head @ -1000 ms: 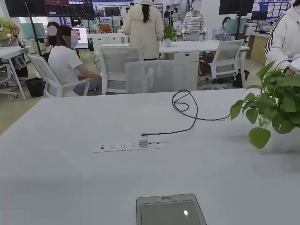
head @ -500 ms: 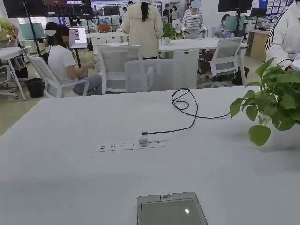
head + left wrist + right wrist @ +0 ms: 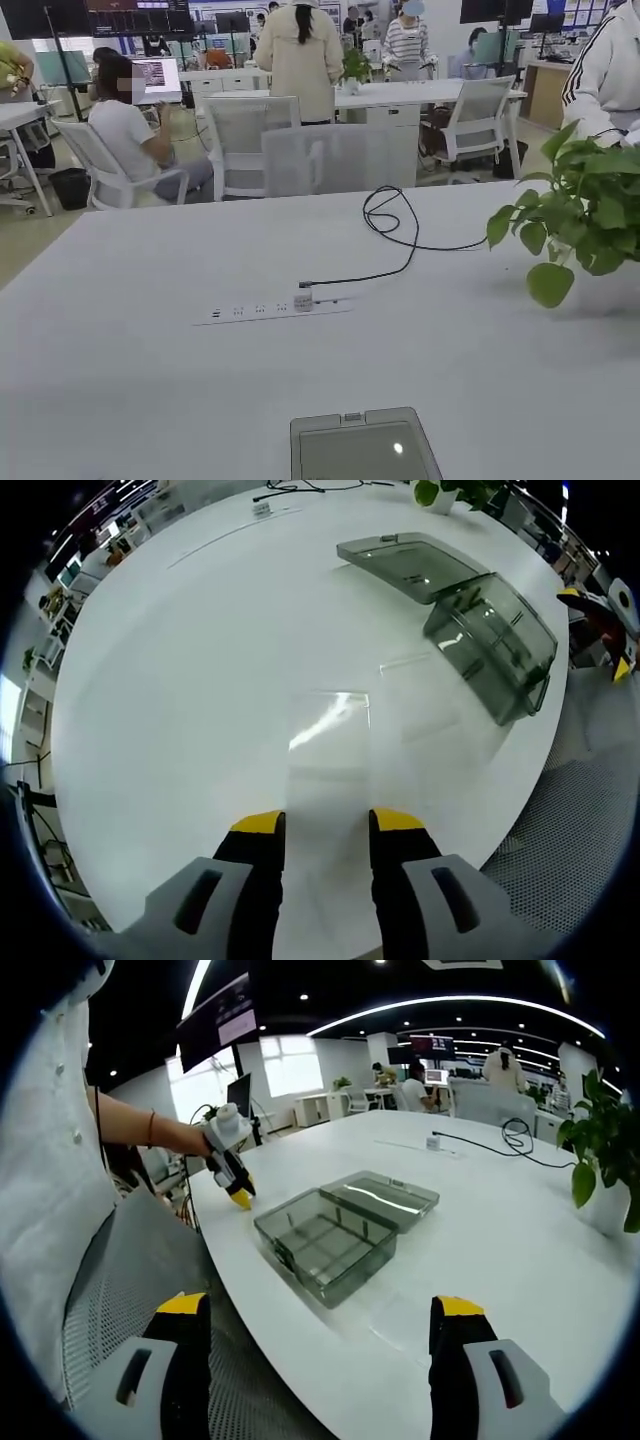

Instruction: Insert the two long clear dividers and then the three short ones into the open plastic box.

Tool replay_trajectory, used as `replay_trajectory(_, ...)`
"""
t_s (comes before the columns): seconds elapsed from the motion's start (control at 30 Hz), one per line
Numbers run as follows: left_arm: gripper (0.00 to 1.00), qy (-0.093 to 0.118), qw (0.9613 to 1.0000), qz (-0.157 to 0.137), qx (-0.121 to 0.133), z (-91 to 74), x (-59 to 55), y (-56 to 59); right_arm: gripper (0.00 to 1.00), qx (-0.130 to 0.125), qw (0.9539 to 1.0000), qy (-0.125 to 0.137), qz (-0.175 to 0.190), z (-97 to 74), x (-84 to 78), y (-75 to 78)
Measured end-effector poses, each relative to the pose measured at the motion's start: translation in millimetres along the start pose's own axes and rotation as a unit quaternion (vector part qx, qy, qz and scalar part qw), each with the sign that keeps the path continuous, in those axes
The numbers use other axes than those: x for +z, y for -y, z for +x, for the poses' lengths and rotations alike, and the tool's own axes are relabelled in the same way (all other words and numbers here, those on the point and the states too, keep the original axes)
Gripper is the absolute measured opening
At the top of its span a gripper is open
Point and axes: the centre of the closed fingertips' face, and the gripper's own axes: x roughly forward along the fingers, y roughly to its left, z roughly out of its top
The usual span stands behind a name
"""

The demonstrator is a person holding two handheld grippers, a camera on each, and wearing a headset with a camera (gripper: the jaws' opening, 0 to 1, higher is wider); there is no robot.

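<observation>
Head view: the box lid lies at the white table near edge; left gripper view: the left gripper, jaws parted and empty, faces a clear divider lying flat near the open plastic box; right gripper view: the right gripper, jaws spread wide and empty, faces the open plastic box.

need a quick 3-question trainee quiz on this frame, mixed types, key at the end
1. True or false: the left gripper is shut on a clear divider.
2. In the head view, what stands at the right edge of the table? A) a leafy plant B) a laptop C) a mug
3. Fill in: in the right gripper view, the plastic box sits with its lid ____.
Key: 1 false, its jaws stand apart and the divider lies flat on the table ahead of them. 2 A. 3 open.
</observation>
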Motion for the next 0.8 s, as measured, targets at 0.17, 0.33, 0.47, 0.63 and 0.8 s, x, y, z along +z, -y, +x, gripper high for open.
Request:
replay_trajectory(0.17, 0.32, -0.006, 1.0000, 0.001, -0.004, -0.5, -0.4, -0.5, 0.91, 0.000, 1.0000, -0.001, -0.002, 0.9, 0.2, 0.3)
replay_trajectory(0.33, 0.31, -0.012, 0.9998, -0.002, -0.013, -0.5, 0.3, -2.4, 0.91, 0.000, 1.0000, -0.002, 0.000, 0.7, -1.1, -0.5)
replay_trajectory(0.47, 0.31, -0.022, 0.9997, 0.002, -0.013, -0.3, 0.2, -1.7, 0.91, -0.001, 1.0000, -0.003, 0.001, 0.4, -2.6, -1.8)
replay_trajectory(0.63, 0.30, -0.022, 0.9996, 0.002, -0.017, -0.5, 1.3, 0.5, 0.90, -0.001, 1.0000, -0.003, 0.002, 0.2, -2.8, -0.8)
replay_trajectory(0.8, 0.30, -0.012, 0.9996, -0.005, -0.025, -1.3, 1.7, 4.5, 0.90, -0.001, 1.0000, -0.004, 0.002, 0.6, -2.0, -0.6)
